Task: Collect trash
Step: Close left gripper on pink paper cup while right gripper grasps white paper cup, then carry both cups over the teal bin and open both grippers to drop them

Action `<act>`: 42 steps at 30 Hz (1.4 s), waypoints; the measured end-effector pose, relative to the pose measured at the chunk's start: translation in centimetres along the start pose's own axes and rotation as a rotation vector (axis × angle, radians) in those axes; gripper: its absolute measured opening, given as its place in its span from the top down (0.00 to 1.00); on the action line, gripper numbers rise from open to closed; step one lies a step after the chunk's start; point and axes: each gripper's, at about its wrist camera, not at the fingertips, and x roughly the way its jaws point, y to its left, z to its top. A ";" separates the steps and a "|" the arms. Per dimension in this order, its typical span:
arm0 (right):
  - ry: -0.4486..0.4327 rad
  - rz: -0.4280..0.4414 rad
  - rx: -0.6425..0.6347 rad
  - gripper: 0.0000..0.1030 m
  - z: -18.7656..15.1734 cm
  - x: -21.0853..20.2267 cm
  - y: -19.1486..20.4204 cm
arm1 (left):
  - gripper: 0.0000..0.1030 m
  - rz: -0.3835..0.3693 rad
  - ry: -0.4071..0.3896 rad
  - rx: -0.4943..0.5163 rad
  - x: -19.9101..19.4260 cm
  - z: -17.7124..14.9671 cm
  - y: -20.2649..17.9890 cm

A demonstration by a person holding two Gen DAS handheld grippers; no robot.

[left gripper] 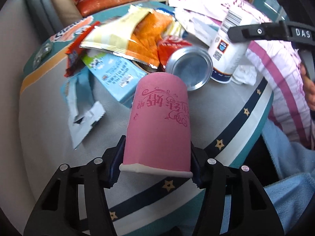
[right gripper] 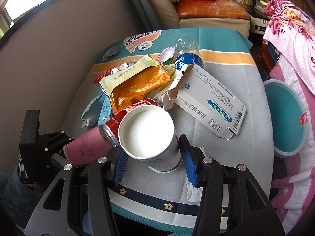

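A: Biggest first: the table (right gripper: 254, 102) under its striped cloth carries the whole litter heap, and a teal bin (right gripper: 286, 118) sits beside it, off the right edge in the right wrist view.

B: In the heap?

A: A white medicine box (right gripper: 208, 102), an orange and cream snack wrapper (right gripper: 135, 84), a blue milk carton (left gripper: 118, 74), a clear water bottle (right gripper: 187, 53), and a red soda can (right gripper: 122, 122) lying on its side.

B: And the grippers?

A: The left gripper (left gripper: 156, 167) is clamped on a pink paper cup (left gripper: 157, 122) near its rim, base pointing away. The right gripper (right gripper: 151, 169) has a white paper cup (right gripper: 147, 135) squeezed between its blue pads.

B: What could go wrong?

A: I'd judge both cups thin-walled; more squeeze could buckle them and let them slip out. The pink cup's base is just beside the soda can, so swinging it could roll the can off the table. The bin is well apart from the left hand, so that cup could drop on the way
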 end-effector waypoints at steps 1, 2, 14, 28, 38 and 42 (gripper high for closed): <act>-0.006 0.006 0.001 0.54 0.0 -0.2 0.0 | 0.44 0.000 -0.012 -0.010 -0.5 -0.1 0.1; -0.011 0.007 0.000 0.54 0.0 -0.3 0.1 | 0.44 0.001 -0.021 -0.019 -0.9 -0.2 0.2; -0.171 0.011 0.055 0.54 2.0 -6.5 -3.0 | 0.44 0.004 -0.194 -0.119 -8.2 2.8 -2.8; -0.308 -0.252 0.342 0.54 1.8 -10.8 -21.9 | 0.44 -0.143 -0.143 0.037 0.3 19.3 -16.2; -0.288 -0.304 0.458 0.54 0.9 -8.9 -31.1 | 0.44 -0.163 0.055 0.091 13.0 26.1 -23.5; -0.269 -0.304 0.496 0.53 0.8 -8.0 -33.3 | 0.42 -0.157 0.107 0.115 16.3 27.1 -24.6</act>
